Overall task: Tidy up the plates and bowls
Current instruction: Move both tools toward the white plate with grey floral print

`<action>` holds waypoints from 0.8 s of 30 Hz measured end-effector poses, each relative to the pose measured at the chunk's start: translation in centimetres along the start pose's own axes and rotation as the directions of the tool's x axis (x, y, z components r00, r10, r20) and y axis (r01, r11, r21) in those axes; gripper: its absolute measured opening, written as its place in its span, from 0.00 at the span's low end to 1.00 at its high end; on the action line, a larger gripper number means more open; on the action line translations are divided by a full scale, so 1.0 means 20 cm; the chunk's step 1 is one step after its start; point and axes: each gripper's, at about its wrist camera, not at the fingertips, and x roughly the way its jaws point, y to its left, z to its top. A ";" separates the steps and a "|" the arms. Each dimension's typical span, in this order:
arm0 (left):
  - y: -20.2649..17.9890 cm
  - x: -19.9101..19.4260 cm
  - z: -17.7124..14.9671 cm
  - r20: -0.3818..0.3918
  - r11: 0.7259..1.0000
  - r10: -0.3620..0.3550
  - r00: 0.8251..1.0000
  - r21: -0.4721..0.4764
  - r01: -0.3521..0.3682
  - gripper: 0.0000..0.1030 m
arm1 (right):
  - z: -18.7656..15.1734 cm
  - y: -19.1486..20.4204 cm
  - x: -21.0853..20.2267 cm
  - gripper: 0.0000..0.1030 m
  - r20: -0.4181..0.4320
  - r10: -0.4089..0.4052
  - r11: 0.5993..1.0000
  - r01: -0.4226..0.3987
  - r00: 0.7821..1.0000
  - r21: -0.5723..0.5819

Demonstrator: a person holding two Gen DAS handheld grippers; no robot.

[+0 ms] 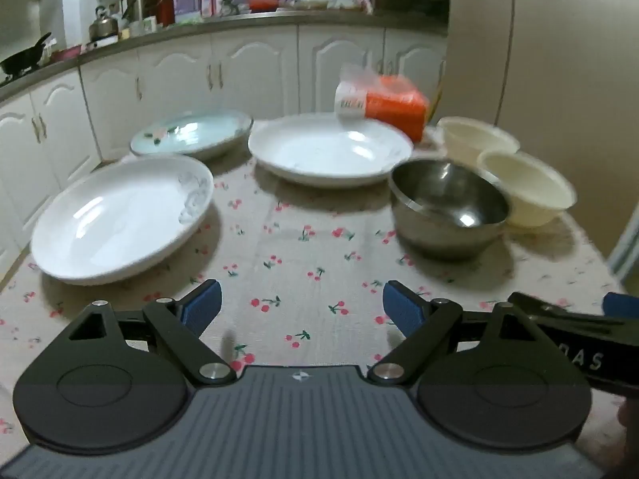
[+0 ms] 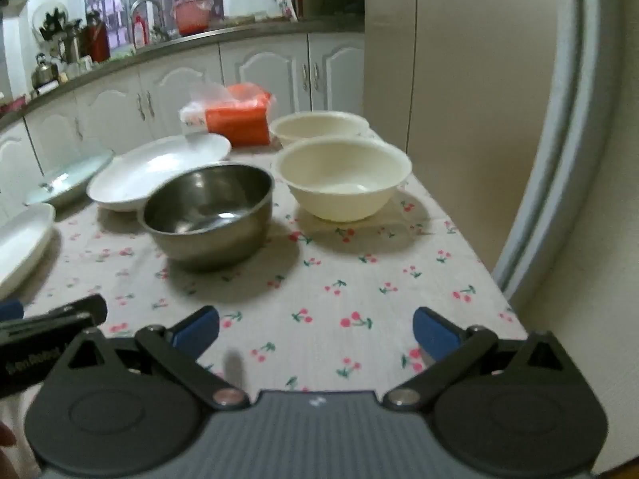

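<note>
Cherry-print tablecloth (image 1: 303, 255); near plate (image 2: 20, 243) cropped; left gripper (image 1: 301, 307), right gripper (image 2: 315, 333) spread, empty.

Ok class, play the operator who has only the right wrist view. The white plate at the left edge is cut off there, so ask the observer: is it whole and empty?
Observer: Yes. The near white plate is whole and empty, with a grey pattern on one side.
Operator: And the pale green plate behind it?
Observer: The pale green plate has a pink flower print and nothing on it.
Operator: Is the left tool holding anything?
Observer: No. The left tool is open, with only the tablecloth showing between its fingers.
</note>
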 end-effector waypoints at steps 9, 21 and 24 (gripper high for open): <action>0.21 -0.43 0.07 0.081 0.999 0.003 0.997 0.048 -0.007 1.00 | 0.09 0.06 -0.41 1.00 0.146 0.002 1.000 -0.001 0.989 -0.001; 0.44 -0.70 0.12 0.166 0.994 0.094 0.982 0.030 -0.101 1.00 | 0.15 0.28 -0.77 0.99 0.232 0.067 0.997 -0.057 0.970 -0.051; 0.44 -0.68 0.10 0.177 0.992 0.124 0.976 0.012 -0.128 1.00 | 0.16 0.33 -0.81 0.99 0.244 0.099 0.994 -0.084 0.965 -0.071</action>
